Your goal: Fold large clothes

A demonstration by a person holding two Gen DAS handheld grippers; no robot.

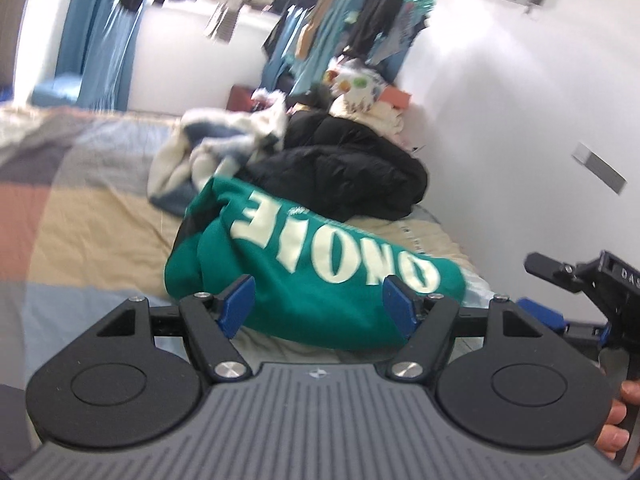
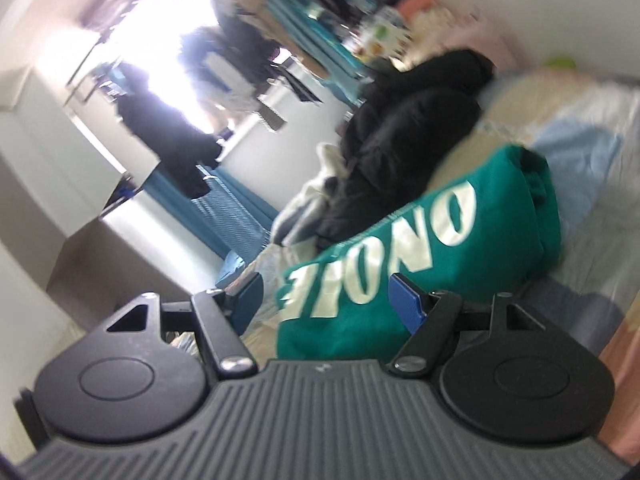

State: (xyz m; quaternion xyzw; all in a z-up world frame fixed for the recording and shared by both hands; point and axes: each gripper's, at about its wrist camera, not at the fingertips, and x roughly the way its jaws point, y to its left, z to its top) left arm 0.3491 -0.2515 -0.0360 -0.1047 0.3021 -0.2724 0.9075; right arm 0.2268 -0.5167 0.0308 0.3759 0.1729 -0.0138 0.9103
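Observation:
A green sweatshirt with cream letters [image 1: 304,264] lies folded into a thick bundle on the bed [image 1: 100,216]. My left gripper [image 1: 320,308] is open, its blue pads wide apart just in front of the bundle, holding nothing. My right gripper [image 2: 326,300] is also open and empty, tilted, close to the same sweatshirt [image 2: 432,240]. The right gripper's body shows at the right edge of the left wrist view [image 1: 592,292].
Behind the sweatshirt lie a black puffy jacket [image 1: 352,164] and a white and blue garment [image 1: 208,148]. More clothes are piled and hung by the white wall [image 1: 500,92] at the back. The patchwork bedcover stretches to the left.

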